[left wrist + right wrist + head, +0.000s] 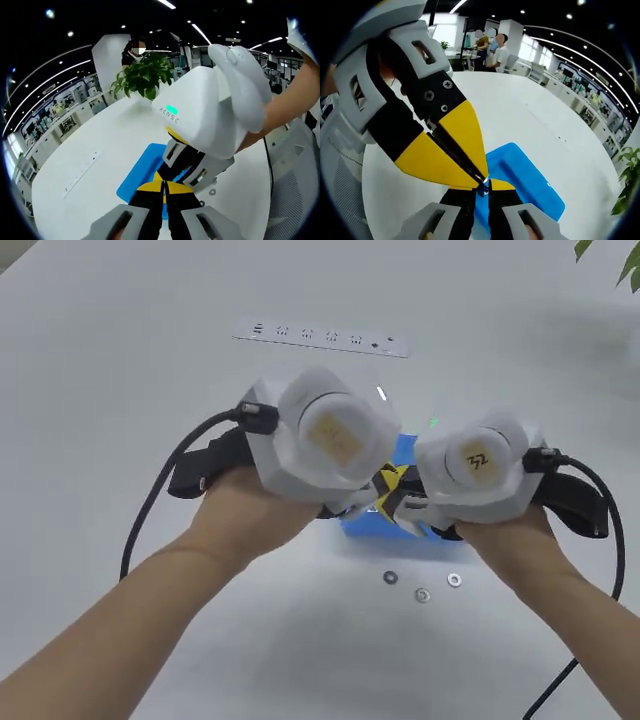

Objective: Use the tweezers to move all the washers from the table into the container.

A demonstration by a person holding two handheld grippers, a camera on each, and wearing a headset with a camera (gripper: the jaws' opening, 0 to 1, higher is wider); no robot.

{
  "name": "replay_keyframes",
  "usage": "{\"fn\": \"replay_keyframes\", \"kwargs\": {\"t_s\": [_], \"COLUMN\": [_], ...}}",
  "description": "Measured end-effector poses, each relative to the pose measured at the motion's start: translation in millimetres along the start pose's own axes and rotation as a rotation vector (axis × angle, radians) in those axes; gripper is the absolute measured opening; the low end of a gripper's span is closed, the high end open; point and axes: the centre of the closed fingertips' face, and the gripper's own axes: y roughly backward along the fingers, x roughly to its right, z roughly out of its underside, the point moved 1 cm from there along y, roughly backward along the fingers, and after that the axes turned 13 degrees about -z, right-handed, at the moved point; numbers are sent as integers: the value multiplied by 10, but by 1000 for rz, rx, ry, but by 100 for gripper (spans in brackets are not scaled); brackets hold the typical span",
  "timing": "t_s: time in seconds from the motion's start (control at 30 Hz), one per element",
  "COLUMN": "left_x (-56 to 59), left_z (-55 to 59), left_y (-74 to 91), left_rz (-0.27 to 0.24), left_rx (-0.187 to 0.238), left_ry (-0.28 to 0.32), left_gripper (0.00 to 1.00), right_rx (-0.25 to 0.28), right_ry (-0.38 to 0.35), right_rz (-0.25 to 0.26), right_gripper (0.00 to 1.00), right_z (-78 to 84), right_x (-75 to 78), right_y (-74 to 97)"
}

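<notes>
Grippers tip to tip over the blue container, washers not yet moved.

Jaws of the left gripper (pixel 164 189) were pressed nearly together, and in the right gripper view a thin dark strip lay between them; it was possibly the tweezers, but I could not tell for sure. The right gripper (pixel 482 192) kept its jaws narrow, with only a slit between them, and whether they pinched anything could not be told. Both met above the container (pixel 525 177). Three washers (pixel 422 595) lay on the table (pixel 150 360), just beside the container on the person's side. My judgement: with the tips so crowded, a thin tool could twist or slip while it is regripped. It could then drop and scatter the washers.
</notes>
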Motion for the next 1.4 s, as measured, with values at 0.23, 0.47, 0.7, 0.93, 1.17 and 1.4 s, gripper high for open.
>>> {"fn": "replay_keyframes", "kwargs": {"t_s": [0.23,0.47,0.7,0.93,1.17,1.4], "left_x": [-11,4,86,247,344,419], "left_z": [-127,-270,-381,-370,-292,-218], "left_y": [218,438,596,659,636,603], "left_rz": [-19,-30,-29,-9,10,41], "left_rx": [30,67,89,83,65,49], "left_ry": [-14,-7,-9,-28,-29,-21], "left_gripper": [0,0,0,0,0,0], "right_rx": [62,144,199,197,178,172], "right_ry": [-21,-55,-93,-135,-168,-212], "right_rz": [-4,18,30,30,24,0], "right_gripper": [7,9,12,12,10,11], "right_z": [-145,-284,-325,-169,-12,83], "right_x": [-87,-172,-256,-423,-546,-647], "right_y": [151,354,523,587,564,502]}}
